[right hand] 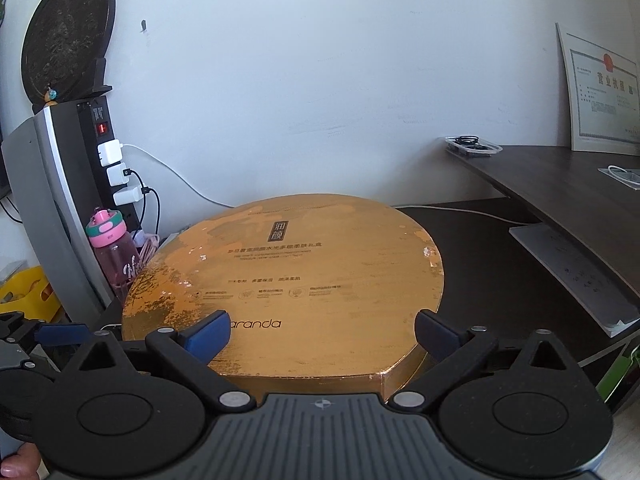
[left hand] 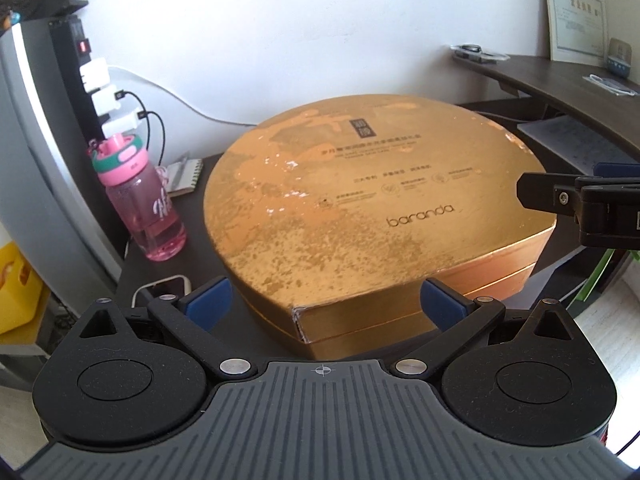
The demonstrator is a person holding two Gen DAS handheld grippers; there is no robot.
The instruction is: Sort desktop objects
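A large gold teardrop-shaped gift box point(left hand: 360, 208) marked "baranda" lies on the dark desk point(left hand: 200, 252). My left gripper point(left hand: 325, 302) is open, and the box's near corner sits between its blue pads without touching them. My right gripper point(right hand: 322, 334) is open too, its fingers spread just over the near edge of the box lid point(right hand: 288, 280). One black finger point(left hand: 536, 194) of the right gripper reaches over the box's right rim in the left wrist view. Part of the left gripper's blue pad point(right hand: 60, 334) shows at the left edge of the right wrist view.
A pink water bottle point(left hand: 142, 208) stands left of the box, with a spiral notebook point(left hand: 184, 176) behind it and a white-cased device point(left hand: 164, 286) in front. A power strip point(right hand: 108, 152) with chargers stands upright at the left. A raised shelf point(right hand: 560, 184) and papers point(right hand: 576, 276) lie to the right.
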